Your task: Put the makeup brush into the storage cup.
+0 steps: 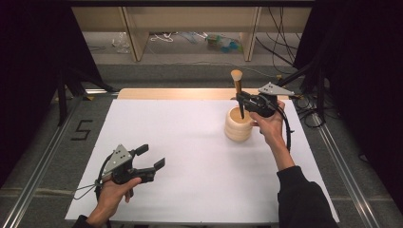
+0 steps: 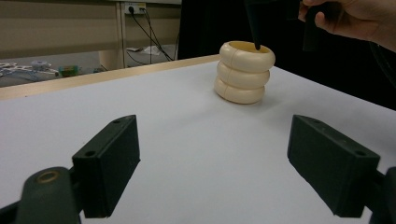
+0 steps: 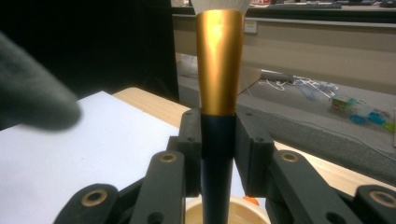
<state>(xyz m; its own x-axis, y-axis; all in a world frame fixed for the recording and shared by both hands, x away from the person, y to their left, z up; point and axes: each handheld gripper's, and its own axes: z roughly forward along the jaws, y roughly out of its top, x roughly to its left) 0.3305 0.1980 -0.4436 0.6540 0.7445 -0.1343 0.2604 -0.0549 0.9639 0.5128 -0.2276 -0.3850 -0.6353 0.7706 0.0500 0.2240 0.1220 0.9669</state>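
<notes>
While my left gripper (image 1: 151, 158) hovers low over the near left of the white table (image 1: 190, 161) with its jaws spread wide on nothing, the work sits farther off with my right. My left hand (image 1: 111, 194) comes in low from the near edge, the tool pointing across toward the cream ribbed holder (image 1: 238, 124), which stands upright on the far right part of the table, well apart from that gripper. Above the holder my right gripper (image 1: 240, 99) is clamped on the dark handle of a makeup brush (image 3: 218, 65), just below its gold ferrule, the brush upright with bristles up and its tapered tail dipping into the holder's mouth. I judge the brush light and stiff, its smooth handle apt to slip or swivel, so the grip just under the ferrule seems right; the bristles are soft and best left alone. My right forearm reaches forward, with the wrist cocked inward over the holder.
</notes>
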